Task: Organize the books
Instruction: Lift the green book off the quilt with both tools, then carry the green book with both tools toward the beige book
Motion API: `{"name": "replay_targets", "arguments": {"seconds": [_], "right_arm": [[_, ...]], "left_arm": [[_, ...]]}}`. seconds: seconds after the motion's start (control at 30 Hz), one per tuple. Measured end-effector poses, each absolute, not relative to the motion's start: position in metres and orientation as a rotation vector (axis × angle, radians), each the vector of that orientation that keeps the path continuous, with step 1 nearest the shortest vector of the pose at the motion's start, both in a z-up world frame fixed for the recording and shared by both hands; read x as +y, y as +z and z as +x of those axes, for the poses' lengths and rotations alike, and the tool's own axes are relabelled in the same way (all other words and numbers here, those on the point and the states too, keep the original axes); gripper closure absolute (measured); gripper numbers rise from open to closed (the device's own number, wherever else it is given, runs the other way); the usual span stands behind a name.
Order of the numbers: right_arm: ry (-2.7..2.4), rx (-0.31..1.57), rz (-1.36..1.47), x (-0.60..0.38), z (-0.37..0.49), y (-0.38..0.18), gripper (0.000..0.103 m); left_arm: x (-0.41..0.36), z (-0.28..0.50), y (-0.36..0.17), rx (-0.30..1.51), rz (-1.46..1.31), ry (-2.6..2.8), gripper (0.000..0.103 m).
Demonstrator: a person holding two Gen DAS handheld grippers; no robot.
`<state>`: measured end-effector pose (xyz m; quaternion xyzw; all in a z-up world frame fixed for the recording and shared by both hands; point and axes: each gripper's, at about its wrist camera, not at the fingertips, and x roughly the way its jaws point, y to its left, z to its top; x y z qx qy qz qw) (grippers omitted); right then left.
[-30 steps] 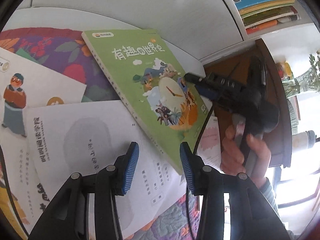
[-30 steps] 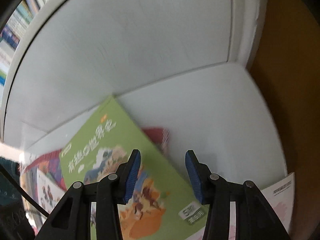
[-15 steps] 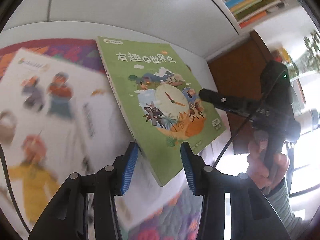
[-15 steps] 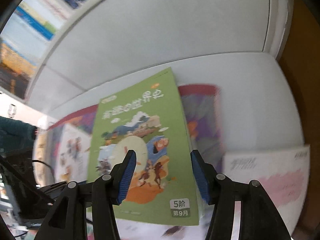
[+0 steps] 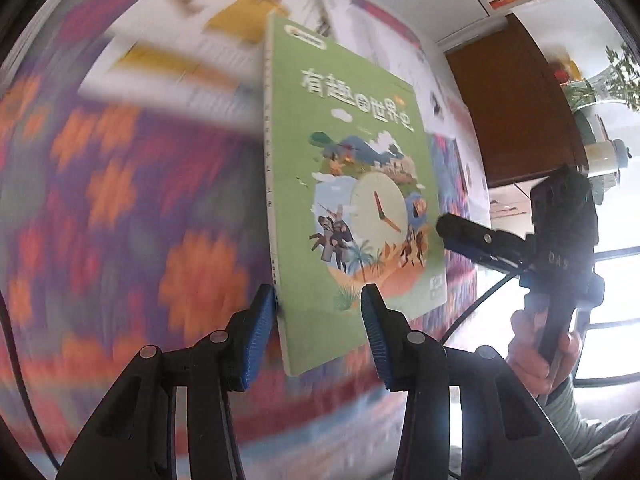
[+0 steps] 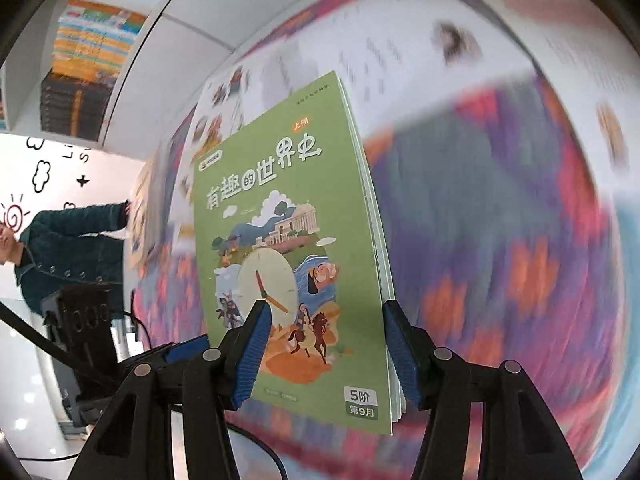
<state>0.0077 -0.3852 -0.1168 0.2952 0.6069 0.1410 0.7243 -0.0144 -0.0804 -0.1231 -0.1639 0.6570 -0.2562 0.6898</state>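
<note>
A green book with a clock picture on its cover [image 5: 352,184] is lifted off the patterned cloth, tilted up on edge. It also shows in the right wrist view [image 6: 292,248]. My left gripper [image 5: 318,332] holds its spine corner between the blue pads, jaws wide around the cover. My right gripper [image 6: 328,356] holds the opposite page-edge corner between its pads; it also shows in the left wrist view [image 5: 472,238]. Other children's books [image 5: 192,52] lie blurred on the cloth behind.
A purple and orange patterned cloth [image 5: 120,200] covers the surface. A brown cabinet [image 5: 516,104] stands at the right. White shelves with stacked books [image 6: 88,60] are behind. A person in a dark jacket [image 6: 60,248] stands at the left.
The green book has been raised from lying flat among the other books to standing tilted above the cloth, both grippers moving with it. The background is blurred with motion.
</note>
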Motion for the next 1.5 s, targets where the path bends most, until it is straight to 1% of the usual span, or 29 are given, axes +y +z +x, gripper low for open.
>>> {"name": "replay_targets", "arguments": {"seconds": [0.07,0.1,0.17,0.2,0.27,0.3,0.33,0.37,0.4,0.53,0.63,0.73,0.8,0.87,0.93,1.07,1.17,1.23,1.27,1.33,1.4,1.43,1.47,1.5], "right_arm": [[0.321,1.339,0.699,-0.38,-0.009,-0.124,0.047],[0.322,1.34,0.718,-0.383,-0.014,-0.124,0.047],[0.279,1.364,0.694,-0.387,-0.02,-0.128,0.047],[0.24,1.364,0.646,-0.387,-0.026,-0.128,0.05],[0.238,1.333,0.618,-0.388,-0.035,-0.125,0.052],[0.22,1.312,0.594,-0.386,-0.039,-0.123,0.056],[0.197,1.302,0.556,-0.383,-0.041,-0.122,0.059],[0.157,1.291,0.513,-0.378,-0.044,-0.123,0.066],[0.122,1.282,0.491,-0.374,-0.046,-0.123,0.069],[0.076,1.226,0.463,-0.355,-0.056,-0.124,0.068],[0.089,1.22,0.419,-0.351,-0.058,-0.123,0.068],[0.145,1.21,0.604,-0.376,-0.062,-0.132,0.065],[0.18,1.201,0.791,-0.398,-0.064,-0.144,0.065],[0.196,1.192,0.928,-0.416,-0.068,-0.155,0.07],[0.211,1.19,1.012,-0.424,-0.07,-0.163,0.071],[0.209,1.193,0.972,-0.425,-0.07,-0.16,0.071],[0.199,1.21,0.899,-0.403,-0.067,-0.159,0.068],[0.197,1.223,0.868,-0.4,-0.065,-0.156,0.065],[0.202,1.228,0.862,-0.399,-0.063,-0.154,0.061],[0.222,1.239,0.87,-0.4,-0.063,-0.153,0.053],[0.254,1.244,0.923,-0.401,-0.061,-0.153,0.041],[0.265,1.245,0.949,-0.403,-0.06,-0.153,0.037],[0.283,1.246,0.985,-0.405,-0.06,-0.155,0.029],[0.312,1.237,1.048,-0.41,-0.062,-0.159,0.024]], "left_arm": [[-0.073,-0.023,-0.127,1.461,-0.395,-0.551,0.063],[-0.07,-0.024,-0.128,1.453,-0.407,-0.535,0.066],[-0.063,-0.029,-0.13,1.426,-0.428,-0.496,0.068],[-0.062,-0.029,-0.129,1.411,-0.433,-0.486,0.068],[-0.062,-0.029,-0.132,1.399,-0.404,-0.472,0.07],[-0.067,-0.027,-0.134,1.397,-0.373,-0.462,0.076],[-0.066,-0.027,-0.135,1.38,-0.375,-0.468,0.076],[-0.067,-0.025,-0.136,1.375,-0.39,-0.481,0.076],[-0.064,-0.027,-0.136,1.377,-0.406,-0.491,0.076],[-0.063,-0.028,-0.134,1.381,-0.509,-0.532,0.076],[-0.056,-0.031,-0.113,1.331,-0.659,-0.64,0.076],[-0.052,-0.028,-0.102,1.284,-0.851,-0.75,0.076],[-0.053,-0.021,-0.116,1.317,-0.917,-0.736,0.076],[-0.057,-0.017,-0.127,1.349,-0.87,-0.66,0.076],[-0.066,-0.016,-0.127,1.353,-0.798,-0.622,0.076],[-0.091,-0.014,-0.117,1.335,-0.689,-0.601,0.076],[-0.102,-0.01,-0.121,1.359,-0.672,-0.589,0.076],[-0.106,-0.007,-0.129,1.396,-0.763,-0.621,0.077],[-0.104,-0.007,-0.131,1.403,-0.806,-0.633,0.077],[-0.094,-0.005,-0.133,1.408,-0.916,-0.668,0.077],[-0.089,-0.005,-0.132,1.401,-1.004,-0.688,0.077],[-0.088,-0.004,-0.132,1.395,-1.041,-0.703,0.077],[-0.087,-0.003,-0.131,1.382,-1.091,-0.718,0.077],[-0.086,-0.002,-0.131,1.379,-1.117,-0.728,0.077]]}}
